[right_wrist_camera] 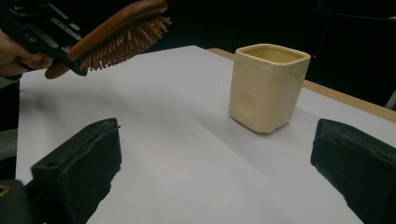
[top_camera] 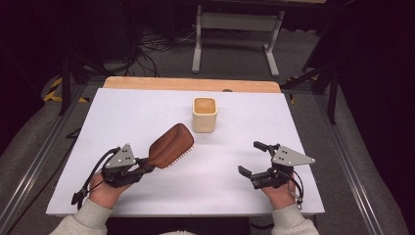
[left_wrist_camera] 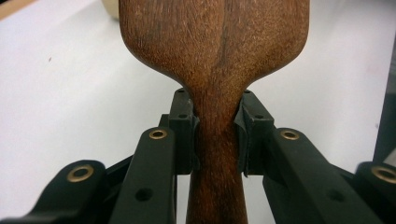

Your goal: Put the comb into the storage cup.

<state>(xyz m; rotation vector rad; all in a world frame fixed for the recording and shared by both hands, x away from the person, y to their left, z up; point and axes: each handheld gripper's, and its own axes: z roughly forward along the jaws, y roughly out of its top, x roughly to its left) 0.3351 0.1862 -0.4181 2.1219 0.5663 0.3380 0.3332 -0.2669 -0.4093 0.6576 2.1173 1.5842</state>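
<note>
A brown wooden hairbrush (top_camera: 170, 145) hangs above the white table, bristles facing down and head pointing toward a cream square cup (top_camera: 204, 114). My left gripper (top_camera: 143, 168) is shut on the hairbrush's handle (left_wrist_camera: 215, 149), both pads pressed against its narrow neck. In the right gripper view the hairbrush (right_wrist_camera: 116, 32) is lifted at the upper left, with the cup (right_wrist_camera: 267, 86) standing upright beyond. My right gripper (top_camera: 253, 157) rests at the right side of the table, jaws wide apart with nothing between them.
The white table top (top_camera: 147, 112) has a wooden strip (top_camera: 191, 84) along its far edge. Behind it stand a grey metal frame (top_camera: 237, 29) and loose cables (top_camera: 151, 49) on the floor. Metal rails run along both sides.
</note>
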